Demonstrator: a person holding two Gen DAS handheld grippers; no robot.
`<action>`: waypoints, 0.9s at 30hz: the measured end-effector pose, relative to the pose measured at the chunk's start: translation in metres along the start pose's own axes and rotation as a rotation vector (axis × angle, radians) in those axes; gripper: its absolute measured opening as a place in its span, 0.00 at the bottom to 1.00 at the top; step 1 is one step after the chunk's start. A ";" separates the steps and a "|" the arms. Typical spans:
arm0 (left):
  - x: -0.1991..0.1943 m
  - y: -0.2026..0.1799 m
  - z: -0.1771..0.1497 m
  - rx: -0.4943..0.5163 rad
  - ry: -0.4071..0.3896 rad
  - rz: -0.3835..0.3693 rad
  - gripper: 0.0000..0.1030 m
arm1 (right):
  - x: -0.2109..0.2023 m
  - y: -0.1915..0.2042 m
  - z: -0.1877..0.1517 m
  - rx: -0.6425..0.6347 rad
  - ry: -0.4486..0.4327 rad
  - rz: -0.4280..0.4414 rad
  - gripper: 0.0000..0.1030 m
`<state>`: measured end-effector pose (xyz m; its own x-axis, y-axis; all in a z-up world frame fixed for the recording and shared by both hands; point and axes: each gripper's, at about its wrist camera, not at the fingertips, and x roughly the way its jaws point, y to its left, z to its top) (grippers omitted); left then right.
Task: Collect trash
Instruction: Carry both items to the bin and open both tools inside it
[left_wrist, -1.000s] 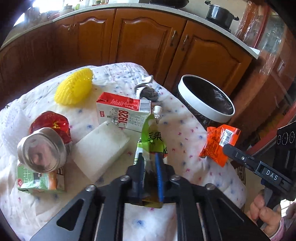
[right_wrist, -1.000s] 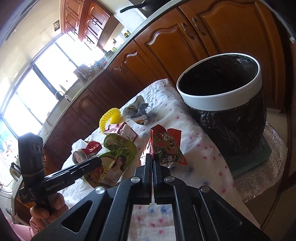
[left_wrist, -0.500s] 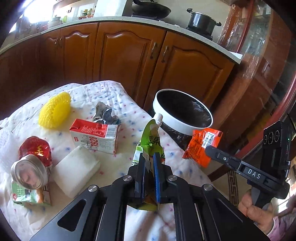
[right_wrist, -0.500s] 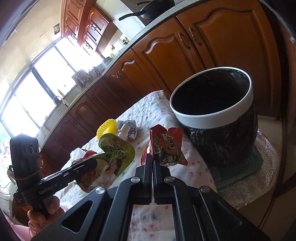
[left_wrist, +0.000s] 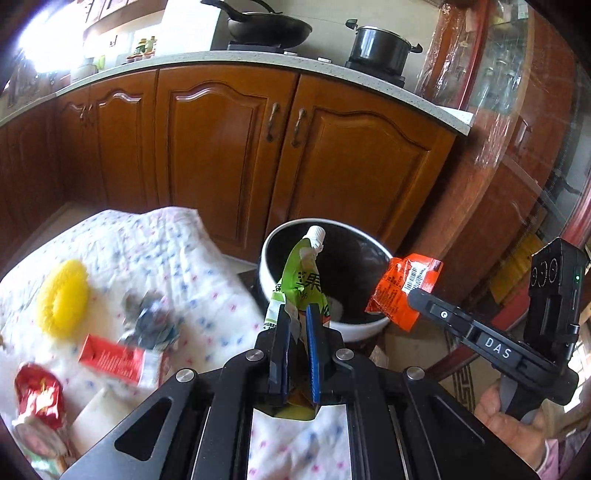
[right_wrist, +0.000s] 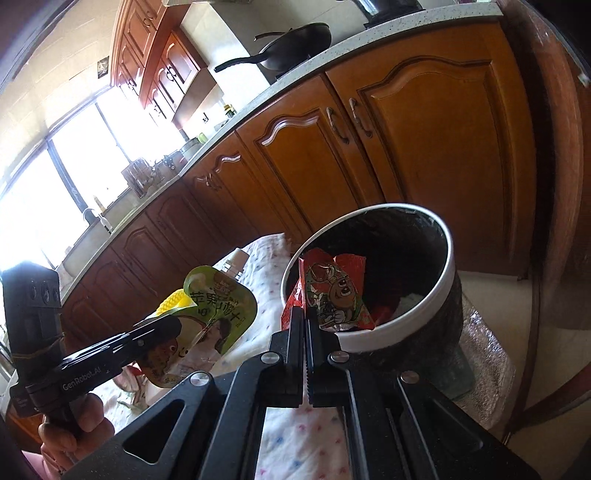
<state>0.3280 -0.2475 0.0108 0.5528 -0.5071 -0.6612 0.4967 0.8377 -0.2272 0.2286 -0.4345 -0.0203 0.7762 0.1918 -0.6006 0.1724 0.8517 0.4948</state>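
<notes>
Here the left gripper (left_wrist: 297, 314) is clamped on one green spouted pouch (left_wrist: 301, 280), and the right gripper (right_wrist: 306, 314) pinches one orange snack wrapper (right_wrist: 332, 291). Both hang above the single white-rimmed trash bin (right_wrist: 439, 295) beside the cloth-covered table (left_wrist: 207, 280).

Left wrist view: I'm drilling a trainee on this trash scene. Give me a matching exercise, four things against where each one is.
Things:
1. green spouted pouch
2. orange snack wrapper
3. yellow scrubber
4. black pot

Places:
A. on the stove
B. in the right gripper
C. on the tablecloth
D. in the left gripper

Pairs: 1-D, 2-B, 3-C, 4-A
</notes>
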 end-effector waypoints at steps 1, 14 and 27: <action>0.006 -0.003 0.006 0.005 0.002 -0.002 0.06 | 0.003 -0.004 0.006 0.000 0.000 -0.013 0.00; 0.101 -0.014 0.048 0.010 0.114 0.032 0.07 | 0.051 -0.034 0.043 -0.002 0.085 -0.107 0.01; 0.117 -0.010 0.043 -0.034 0.112 0.034 0.50 | 0.067 -0.049 0.044 0.033 0.106 -0.109 0.43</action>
<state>0.4162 -0.3234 -0.0339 0.4897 -0.4539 -0.7445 0.4551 0.8613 -0.2258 0.2991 -0.4850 -0.0569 0.6838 0.1511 -0.7138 0.2733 0.8541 0.4425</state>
